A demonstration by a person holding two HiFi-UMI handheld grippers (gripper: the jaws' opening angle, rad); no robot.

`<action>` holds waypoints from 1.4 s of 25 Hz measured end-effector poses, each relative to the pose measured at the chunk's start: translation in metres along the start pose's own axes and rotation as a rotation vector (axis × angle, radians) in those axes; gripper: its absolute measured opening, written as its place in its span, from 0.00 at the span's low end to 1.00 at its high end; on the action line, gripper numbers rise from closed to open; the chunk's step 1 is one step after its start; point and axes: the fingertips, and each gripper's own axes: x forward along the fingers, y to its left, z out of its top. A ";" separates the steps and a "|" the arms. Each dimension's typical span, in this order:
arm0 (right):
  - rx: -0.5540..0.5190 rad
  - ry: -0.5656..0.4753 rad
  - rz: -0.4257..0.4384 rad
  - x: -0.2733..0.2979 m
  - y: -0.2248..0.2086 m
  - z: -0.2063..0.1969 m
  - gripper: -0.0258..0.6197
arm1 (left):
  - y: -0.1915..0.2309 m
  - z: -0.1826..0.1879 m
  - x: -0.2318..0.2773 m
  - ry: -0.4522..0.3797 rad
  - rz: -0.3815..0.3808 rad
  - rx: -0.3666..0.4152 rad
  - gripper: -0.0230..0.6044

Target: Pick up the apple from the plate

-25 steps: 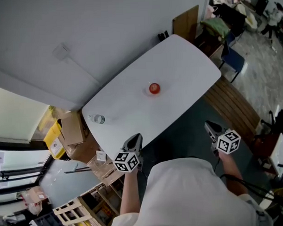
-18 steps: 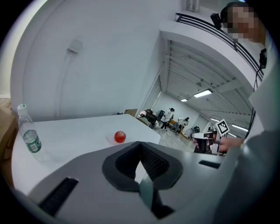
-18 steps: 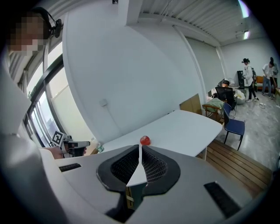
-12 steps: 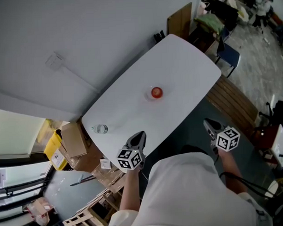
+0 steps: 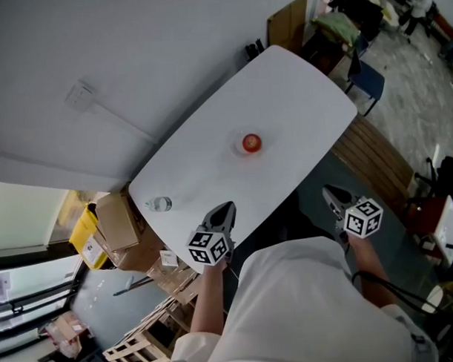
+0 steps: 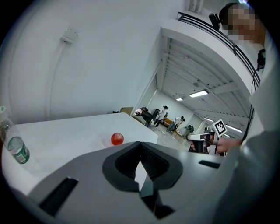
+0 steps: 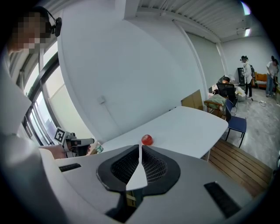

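Sitting well ahead, the apple (image 5: 251, 143) is nearer the left gripper (image 5: 224, 209) than the right gripper (image 5: 330, 192); both closed, empty.

I see bare top all the way from the near edge of the table (image 5: 298, 100) to the apple (image 5: 251, 143) on its plate (image 5: 236, 148), open from either side. The one obstacle is a bottle (image 5: 159, 204) at the left corner, well apart from the apple.
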 end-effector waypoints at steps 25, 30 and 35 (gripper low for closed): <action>-0.175 0.164 0.270 0.105 -0.064 0.087 0.11 | 0.022 0.027 0.126 -0.015 0.227 -0.061 0.14; -0.178 0.205 0.311 0.117 -0.079 0.091 0.11 | 0.038 0.025 0.162 0.022 0.273 -0.050 0.24; -0.166 0.240 0.347 0.126 -0.090 0.094 0.11 | 0.053 0.018 0.200 0.068 0.315 -0.046 0.31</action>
